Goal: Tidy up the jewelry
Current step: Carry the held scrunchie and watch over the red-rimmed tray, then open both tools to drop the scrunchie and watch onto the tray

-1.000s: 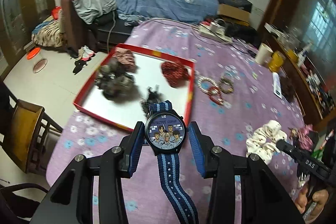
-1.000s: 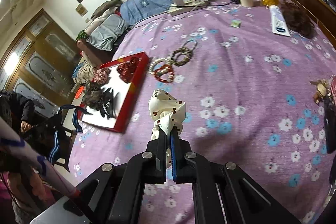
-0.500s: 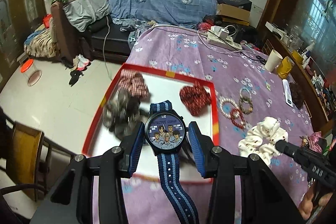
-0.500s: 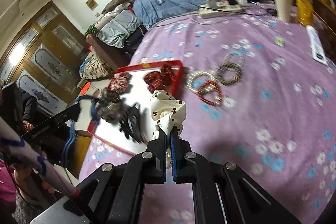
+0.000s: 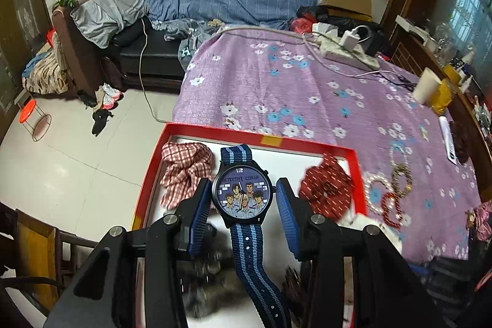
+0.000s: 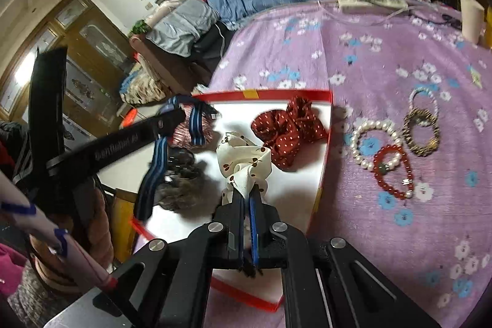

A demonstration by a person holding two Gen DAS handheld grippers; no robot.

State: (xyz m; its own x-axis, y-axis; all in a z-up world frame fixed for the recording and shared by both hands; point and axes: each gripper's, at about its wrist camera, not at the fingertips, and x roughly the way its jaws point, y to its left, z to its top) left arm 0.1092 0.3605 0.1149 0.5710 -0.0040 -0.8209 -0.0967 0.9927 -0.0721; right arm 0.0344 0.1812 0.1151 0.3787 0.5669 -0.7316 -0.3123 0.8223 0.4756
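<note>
A watch [image 5: 243, 197] is held between the half-open left gripper [image 5: 243, 214], and a scrunchie [image 6: 243, 165] is pinched in the shut right gripper [image 6: 246, 205], both above the tray [image 5: 307, 143]. Lowering and release onto bare tray floor seem called for next.

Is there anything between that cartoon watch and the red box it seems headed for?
Nothing blocks it. The left claw holds the watch over the red box, which is open-topped. Scrunchies already lie inside: a checked one, a red dotted one and something dark, blurred, below. White floor shows between them.
</note>
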